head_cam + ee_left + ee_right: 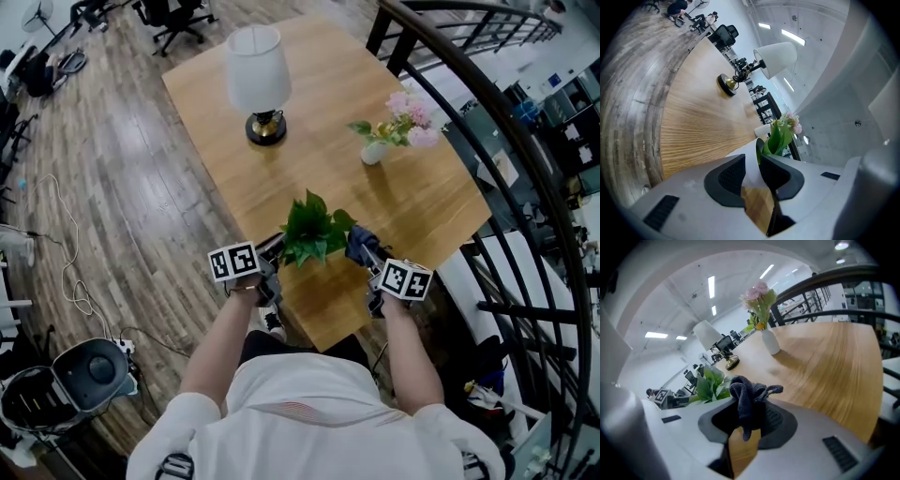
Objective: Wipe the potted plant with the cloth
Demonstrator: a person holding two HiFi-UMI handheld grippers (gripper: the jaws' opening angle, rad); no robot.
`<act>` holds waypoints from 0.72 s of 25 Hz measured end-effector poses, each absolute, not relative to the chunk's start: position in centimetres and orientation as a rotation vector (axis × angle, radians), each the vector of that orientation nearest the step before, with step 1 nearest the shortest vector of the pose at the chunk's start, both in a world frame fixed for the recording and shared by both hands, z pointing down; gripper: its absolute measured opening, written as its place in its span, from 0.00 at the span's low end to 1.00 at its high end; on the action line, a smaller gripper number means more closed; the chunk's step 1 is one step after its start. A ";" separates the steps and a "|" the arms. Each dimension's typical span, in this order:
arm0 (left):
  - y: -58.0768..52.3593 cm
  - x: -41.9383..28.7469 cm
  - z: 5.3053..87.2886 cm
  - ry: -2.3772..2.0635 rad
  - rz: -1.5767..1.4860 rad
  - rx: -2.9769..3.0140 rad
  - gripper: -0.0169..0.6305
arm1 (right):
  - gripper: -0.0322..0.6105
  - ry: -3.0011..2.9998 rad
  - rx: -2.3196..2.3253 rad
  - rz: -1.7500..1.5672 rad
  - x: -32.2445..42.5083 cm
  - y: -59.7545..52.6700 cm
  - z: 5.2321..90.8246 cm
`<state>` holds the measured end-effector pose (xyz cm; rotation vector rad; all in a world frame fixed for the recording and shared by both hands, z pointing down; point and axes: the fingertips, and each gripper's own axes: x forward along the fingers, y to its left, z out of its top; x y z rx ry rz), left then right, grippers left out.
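Observation:
The potted plant (314,230) has broad green leaves and a white pot, and stands near the front edge of the wooden table (412,211). My left gripper (276,247) is at its left side, shut on the white pot wall (751,168), with the leaves (778,138) rising just beyond the jaws. To the plant's right, my right gripper (364,251) is shut on a crumpled dark blue cloth (747,397), which bunches up above the jaws. The cloth (360,241) sits right beside the plant's right-hand leaves (708,383); whether they touch I cannot tell.
A white-shaded lamp (258,80) on a brass and black base stands at the table's far side. A small white vase of pink flowers (394,127) is at the right. A black curved railing (530,202) runs close along the table's right. Office chairs (178,19) stand beyond.

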<state>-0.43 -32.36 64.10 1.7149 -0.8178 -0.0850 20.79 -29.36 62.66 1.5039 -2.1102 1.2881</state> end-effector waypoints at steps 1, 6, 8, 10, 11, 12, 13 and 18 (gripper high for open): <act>-32.4 -0.7 63.8 -0.843 -0.073 1.721 0.18 | 0.28 -2.126 1.507 1.238 20.8 -29.2 61.9; -33.0 -3.4 61.0 -1.019 -0.049 1.788 0.18 | 0.28 -2.200 1.563 1.017 21.8 -28.9 57.1; -33.3 -4.9 58.6 -1.116 -0.018 1.860 0.18 | 0.28 -2.231 1.596 0.921 22.2 -29.0 54.7; -33.6 -6.0 55.3 -1.212 0.009 1.968 0.18 | 0.28 -2.272 1.628 0.832 22.2 -29.3 51.9; -33.7 -6.4 53.4 -1.250 0.012 2.025 0.17 | 0.28 -2.296 1.643 0.788 22.1 -29.5 50.5; -33.7 -6.6 51.4 -1.282 0.010 2.078 0.15 | 0.28 -2.321 1.655 0.744 22.0 -29.7 49.0; -33.6 -6.7 49.4 -1.311 0.007 2.124 0.13 | 0.28 -2.346 1.665 0.698 21.8 -29.8 47.5; -32.5 -5.9 39.6 -1.432 -0.026 2.340 0.08 | 0.28 -2.479 1.694 0.456 20.6 -30.1 39.5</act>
